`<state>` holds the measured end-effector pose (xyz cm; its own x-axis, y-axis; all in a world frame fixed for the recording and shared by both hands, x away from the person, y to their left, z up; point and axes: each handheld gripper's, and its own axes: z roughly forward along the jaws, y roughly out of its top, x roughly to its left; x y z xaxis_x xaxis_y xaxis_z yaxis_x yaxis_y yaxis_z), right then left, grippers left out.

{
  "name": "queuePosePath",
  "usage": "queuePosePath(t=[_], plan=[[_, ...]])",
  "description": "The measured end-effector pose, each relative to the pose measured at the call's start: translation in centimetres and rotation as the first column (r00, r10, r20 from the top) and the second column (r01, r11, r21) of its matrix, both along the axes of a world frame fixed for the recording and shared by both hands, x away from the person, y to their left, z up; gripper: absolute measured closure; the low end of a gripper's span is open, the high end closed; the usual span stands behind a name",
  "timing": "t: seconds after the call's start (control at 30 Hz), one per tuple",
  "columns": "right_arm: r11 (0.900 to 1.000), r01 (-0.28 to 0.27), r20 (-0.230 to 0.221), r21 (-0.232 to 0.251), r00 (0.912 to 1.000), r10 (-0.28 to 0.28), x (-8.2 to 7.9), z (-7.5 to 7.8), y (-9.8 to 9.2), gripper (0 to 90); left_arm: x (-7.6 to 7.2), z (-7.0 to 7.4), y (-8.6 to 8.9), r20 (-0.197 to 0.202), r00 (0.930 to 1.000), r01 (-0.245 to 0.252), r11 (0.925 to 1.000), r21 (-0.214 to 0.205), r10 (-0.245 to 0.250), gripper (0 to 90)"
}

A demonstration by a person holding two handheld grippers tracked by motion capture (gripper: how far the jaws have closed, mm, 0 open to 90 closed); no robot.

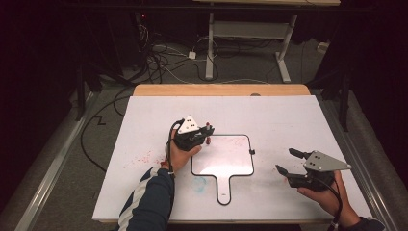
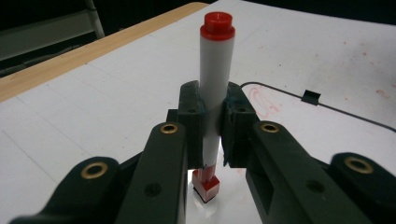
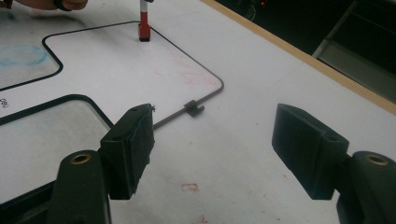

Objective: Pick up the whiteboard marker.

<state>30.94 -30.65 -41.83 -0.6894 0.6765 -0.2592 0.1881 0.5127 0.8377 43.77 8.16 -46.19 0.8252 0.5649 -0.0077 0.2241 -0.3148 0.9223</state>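
So the red marker is clamped upright in the left tool, cap end up and its red tip set down just inside the far left corner of the small whiteboard, right below the tool. Faint red scribbles can be made out beyond that tip, so some marking looks done, but most of the board is bare. The right tool is held wide apart with nothing in it, well off to the board's other side.

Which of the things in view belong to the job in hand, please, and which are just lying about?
In use:
- white marker with red cap, clamped in left claw
- small black-framed whiteboard with handle

Lying about:
- open, empty right claw
- floor cables
- white table frame
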Motion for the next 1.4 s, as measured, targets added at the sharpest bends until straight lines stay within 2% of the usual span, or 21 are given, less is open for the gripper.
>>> queuePosePath(t=[0.07,0.13,0.17,0.2,0.3,0.53,0.67,0.77,0.87,0.97,1.03,1.17,1.27,1.4], plan=[[1.0000,-0.001,-0.001,0.001,1.0000,0.001,0.0,0.0,0.1,30.7,0.0,-0.1,-0.4,-0.001,1.0000,0.000,0.9999,-0.012,0.000,78.9],[1.0000,-0.006,-0.002,-0.002,1.0000,0.006,0.0,0.0,0.3,30.7,-0.1,-0.1,-1.5,0.008,0.9995,0.030,0.9995,-0.013,-0.030,78.9],[1.0000,-0.009,-0.002,-0.002,1.0000,0.009,0.1,0.0,0.3,30.7,-0.2,0.0,-2.1,0.017,0.9989,0.044,0.9990,-0.004,-0.044,78.9],[0.9999,-0.010,-0.001,-0.005,0.9999,0.010,0.1,0.0,0.4,30.7,-0.5,0.0,-2.7,0.006,0.9987,0.051,0.9987,0.004,-0.051,78.9],[0.9999,-0.013,-0.006,-0.003,0.9999,0.013,0.1,-0.1,0.4,30.6,-0.8,0.2,-4.7,0.012,0.9955,0.094,0.9954,0.015,-0.095,78.9],[0.9998,-0.018,-0.005,-0.002,0.9998,0.018,0.1,-0.1,0.3,30.6,-1.4,0.5,-9.3,0.021,0.9813,0.191,0.9811,0.031,-0.192,78.9],[0.9999,-0.013,-0.004,-0.002,0.9999,0.013,0.1,-0.1,0.0,30.6,-1.6,0.7,-10.8,0.031,0.9739,0.223,0.9732,0.056,-0.225,78.9],[1.0000,-0.008,-0.001,0.000,1.0000,0.008,-0.1,0.0,-0.1,30.6,-1.5,0.7,-10.3,0.031,0.9739,0.222,0.9727,0.066,-0.225,78.9],[1.0000,-0.003,0.005,0.002,1.0000,0.003,-0.2,0.1,-0.3,30.6,-1.2,0.6,-8.4,0.023,0.9811,0.191,0.9799,0.060,-0.192,78.9],[1.0000,0.003,0.004,0.003,1.0000,-0.003,-0.2,0.1,-0.4,30.6,-1.5,0.4,-6.3,0.018,0.9811,0.192,0.9804,0.046,-0.193,78.9],[1.0000,0.005,0.006,0.005,1.0000,-0.005,-0.3,0.1,-0.5,30.6,-1.6,0.3,-4.9,0.021,0.9845,0.174,0.9841,0.038,-0.174,78.9],[1.0000,0.006,0.003,0.002,1.0000,-0.006,-0.2,0.1,-0.2,30.7,-1.7,0.0,-3.3,0.022,0.9881,0.152,0.9882,0.020,-0.152,78.9],[1.0000,0.000,0.004,-0.001,1.0000,0.000,-0.2,0.1,0.0,30.7,-1.4,-0.1,-3.3,0.019,0.9901,0.139,0.9902,0.003,-0.139,78.9],[1.0000,-0.003,0.002,-0.001,1.0000,0.003,0.0,0.1,0.1,30.6,-0.8,0.0,-5.0,0.018,0.9872,0.158,0.9874,0.006,-0.158,78.9]])
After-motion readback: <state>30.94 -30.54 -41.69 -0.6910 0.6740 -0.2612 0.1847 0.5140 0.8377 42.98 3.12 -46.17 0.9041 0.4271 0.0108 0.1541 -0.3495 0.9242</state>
